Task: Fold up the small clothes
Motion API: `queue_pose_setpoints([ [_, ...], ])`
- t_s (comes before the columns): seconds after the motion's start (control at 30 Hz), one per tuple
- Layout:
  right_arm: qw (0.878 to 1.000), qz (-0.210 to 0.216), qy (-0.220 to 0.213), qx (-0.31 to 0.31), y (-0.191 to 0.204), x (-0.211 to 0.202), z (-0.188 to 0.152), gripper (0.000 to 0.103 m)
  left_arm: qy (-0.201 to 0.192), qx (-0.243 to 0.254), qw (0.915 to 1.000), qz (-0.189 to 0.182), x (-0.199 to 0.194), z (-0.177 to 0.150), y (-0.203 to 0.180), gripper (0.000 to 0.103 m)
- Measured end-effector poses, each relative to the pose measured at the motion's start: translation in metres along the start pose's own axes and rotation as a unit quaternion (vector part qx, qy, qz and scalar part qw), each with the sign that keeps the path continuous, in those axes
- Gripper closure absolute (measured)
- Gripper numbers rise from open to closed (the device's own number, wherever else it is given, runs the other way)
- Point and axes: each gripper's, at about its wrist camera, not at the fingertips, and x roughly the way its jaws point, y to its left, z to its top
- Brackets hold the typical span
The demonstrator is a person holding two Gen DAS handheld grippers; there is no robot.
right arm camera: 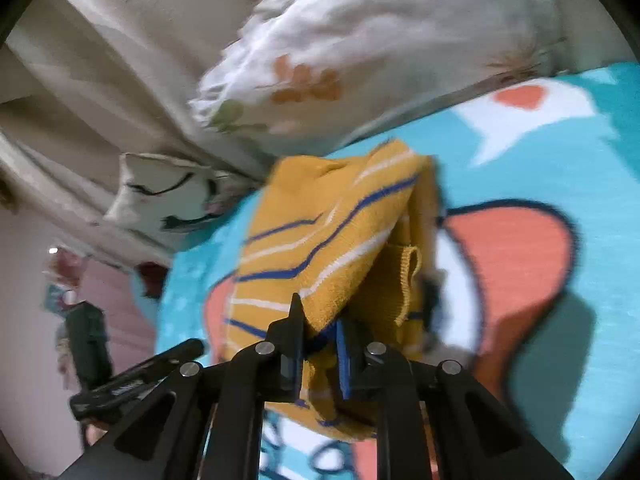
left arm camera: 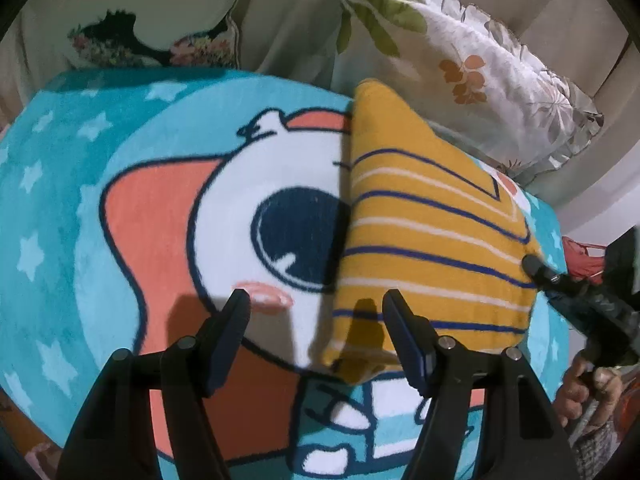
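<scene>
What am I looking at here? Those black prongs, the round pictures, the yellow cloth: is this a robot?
No robot arm: a person holds a two-finger tool in each hand, each carrying a wide-angle camera looking along its fingers. One picture comes from the left gripper, the other from the right gripper. A cartoon blanket covers the surface, with floral pillows behind. On it lies a small yellow striped garment. The right gripper is clamped on its edge, lifting it; the left one hangs open just above it, holding nothing.
</scene>
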Motion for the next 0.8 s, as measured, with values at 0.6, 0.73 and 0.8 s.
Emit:
queue_pose_setpoints([
  [0.6, 0.988, -0.124, 0.037, -0.08, -0.001, 0.033, -0.01, 0.075, 0.076, 0.029, 0.9967, 0.002, 0.054, -0.008, -0.021, 0.055],
  [0.73, 0.988, -0.13, 0.024, -0.085, 0.011, 0.014, -0.005, 0.072, 0.073, 0.012, 0.9972, -0.008, 0.045, -0.013, -0.013, 0.055],
  [0.8, 0.989, -0.114, -0.014, -0.09, 0.026, -0.005, 0.0, 0.072, 0.069, 0.003, 0.9975, -0.011, 0.038, -0.017, -0.009, 0.054],
])
